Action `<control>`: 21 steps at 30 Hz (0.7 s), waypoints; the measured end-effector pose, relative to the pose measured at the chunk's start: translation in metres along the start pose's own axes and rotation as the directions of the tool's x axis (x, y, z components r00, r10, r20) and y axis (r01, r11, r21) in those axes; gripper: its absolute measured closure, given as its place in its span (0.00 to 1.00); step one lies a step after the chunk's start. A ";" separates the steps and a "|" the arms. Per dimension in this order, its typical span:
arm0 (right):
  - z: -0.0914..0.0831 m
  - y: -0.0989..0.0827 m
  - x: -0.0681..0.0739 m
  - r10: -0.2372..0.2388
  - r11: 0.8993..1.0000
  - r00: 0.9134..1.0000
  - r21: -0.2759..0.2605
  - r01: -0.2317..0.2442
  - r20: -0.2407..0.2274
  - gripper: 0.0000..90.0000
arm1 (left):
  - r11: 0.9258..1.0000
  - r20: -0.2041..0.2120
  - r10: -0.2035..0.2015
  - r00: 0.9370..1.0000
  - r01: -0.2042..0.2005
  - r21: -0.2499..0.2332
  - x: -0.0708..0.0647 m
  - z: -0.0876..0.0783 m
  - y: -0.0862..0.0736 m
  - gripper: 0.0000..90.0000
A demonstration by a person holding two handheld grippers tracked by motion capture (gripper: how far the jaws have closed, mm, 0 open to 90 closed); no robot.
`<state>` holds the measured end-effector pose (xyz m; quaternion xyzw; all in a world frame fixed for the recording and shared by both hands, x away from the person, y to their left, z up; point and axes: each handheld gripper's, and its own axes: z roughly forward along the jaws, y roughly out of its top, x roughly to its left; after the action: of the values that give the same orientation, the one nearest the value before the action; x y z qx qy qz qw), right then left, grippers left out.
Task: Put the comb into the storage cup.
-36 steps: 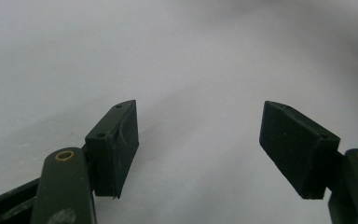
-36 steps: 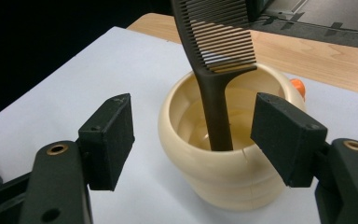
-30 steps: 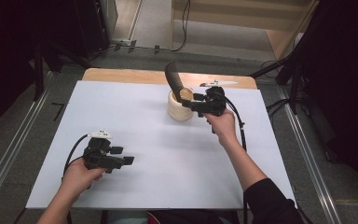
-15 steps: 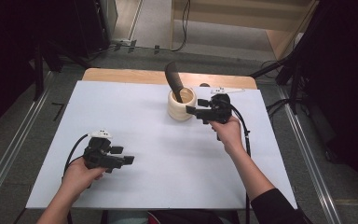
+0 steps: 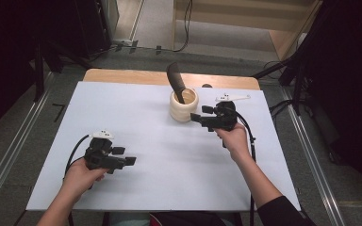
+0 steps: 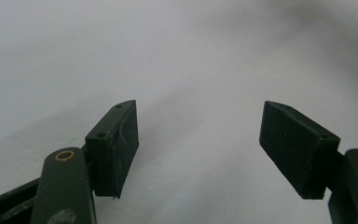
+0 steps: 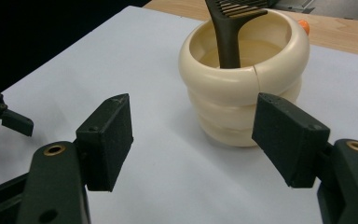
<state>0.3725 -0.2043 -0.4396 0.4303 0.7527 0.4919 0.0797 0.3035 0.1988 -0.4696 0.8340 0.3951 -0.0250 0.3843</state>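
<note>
The cream cup [image 5: 184, 106] with a dark comb [image 5: 175, 82] standing in it sits far on the surface [image 5: 136, 117], just left of the open, empty right tool [image 5: 199, 115]; the open left tool [image 5: 128, 157] rests well apart.

Cup [image 5: 184, 107] stands toward back of worktop [image 5: 141, 141], comb [image 5: 175, 82] upright in it; right gripper [image 5: 195, 117] just beside cup, left gripper [image 5: 129, 161] front-left, well apart.
</note>
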 end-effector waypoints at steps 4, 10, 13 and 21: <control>-0.005 -0.005 0.001 -0.003 1.000 1.000 0.006 0.003 -0.004 0.30 | 1.000 0.001 0.000 1.000 0.000 0.000 0.000 0.000 0.001 0.32; -0.012 -0.010 0.005 -0.013 1.000 1.000 0.001 0.013 -0.012 0.30 | 1.000 0.001 0.003 1.000 -0.003 0.001 0.000 0.000 0.001 0.32; -0.014 -0.014 0.008 -0.019 1.000 1.000 0.003 0.019 -0.013 0.30 | 1.000 0.004 0.002 1.000 -0.002 -0.001 0.000 0.000 0.001 0.32; -0.022 -0.023 0.016 -0.027 1.000 0.999 0.012 0.027 -0.024 0.30 | 1.000 -0.005 -0.006 1.000 0.006 -0.006 0.003 -0.005 -0.002 0.32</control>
<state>0.3378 -0.2105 -0.4420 0.4147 0.7624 0.4912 0.0749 0.3034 0.2050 -0.4682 0.8316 0.3988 -0.0228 0.3859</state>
